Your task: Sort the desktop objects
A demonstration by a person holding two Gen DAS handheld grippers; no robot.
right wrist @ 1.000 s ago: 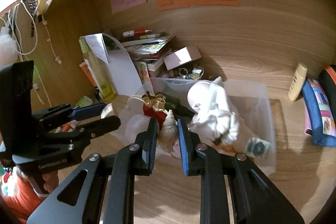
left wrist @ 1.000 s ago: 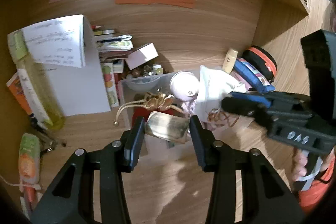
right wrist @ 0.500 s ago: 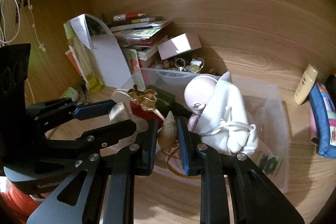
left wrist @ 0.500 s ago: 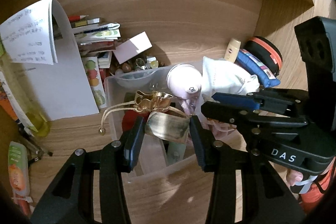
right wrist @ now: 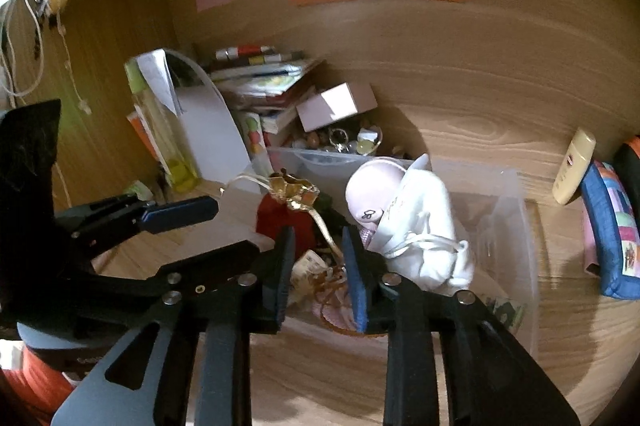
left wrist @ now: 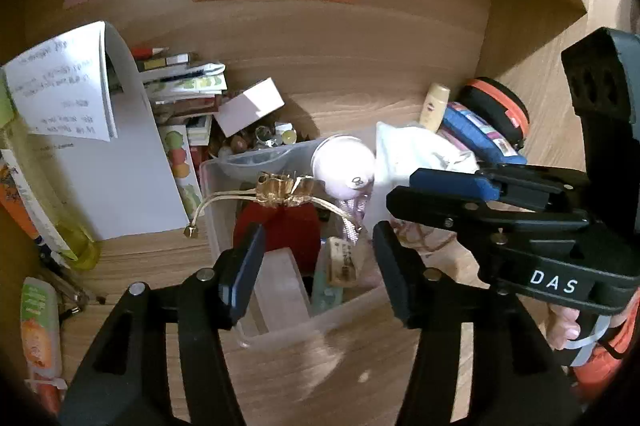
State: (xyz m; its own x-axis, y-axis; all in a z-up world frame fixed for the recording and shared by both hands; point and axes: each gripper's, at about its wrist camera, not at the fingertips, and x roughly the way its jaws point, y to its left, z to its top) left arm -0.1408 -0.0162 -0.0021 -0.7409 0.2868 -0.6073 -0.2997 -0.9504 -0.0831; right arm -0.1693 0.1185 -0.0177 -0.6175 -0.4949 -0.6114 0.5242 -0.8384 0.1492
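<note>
A clear plastic bin (left wrist: pixel 280 330) (right wrist: pixel 516 210) stands on the wooden desk. It holds a red pouch with a gold tie (left wrist: pixel 296 226) (right wrist: pixel 276 214), a white drawstring bag (left wrist: pixel 416 150) (right wrist: pixel 424 230), a pale pink round case (left wrist: pixel 344 168) (right wrist: pixel 372 186) and a small gold packet (left wrist: pixel 342 262). My left gripper (left wrist: pixel 318 250) is open and empty above the bin's near end. My right gripper (right wrist: pixel 318 266) is open and empty over the bin, beside the white bag; it also shows at right in the left wrist view (left wrist: pixel 452 202).
A folded white paper stand (left wrist: pixel 100 154), a yellow-green bottle (left wrist: pixel 48 226) and a stack of books (left wrist: pixel 180 94) stand at left. A small white box (left wrist: pixel 250 106) and beads lie behind the bin. A cream tube (right wrist: pixel 572 166) and blue pouch (right wrist: pixel 608 226) lie at right.
Both grippers opened over the bin. The gold packet left my left gripper and lies in the bin. The shell left my right gripper; I cannot see where it lies.
</note>
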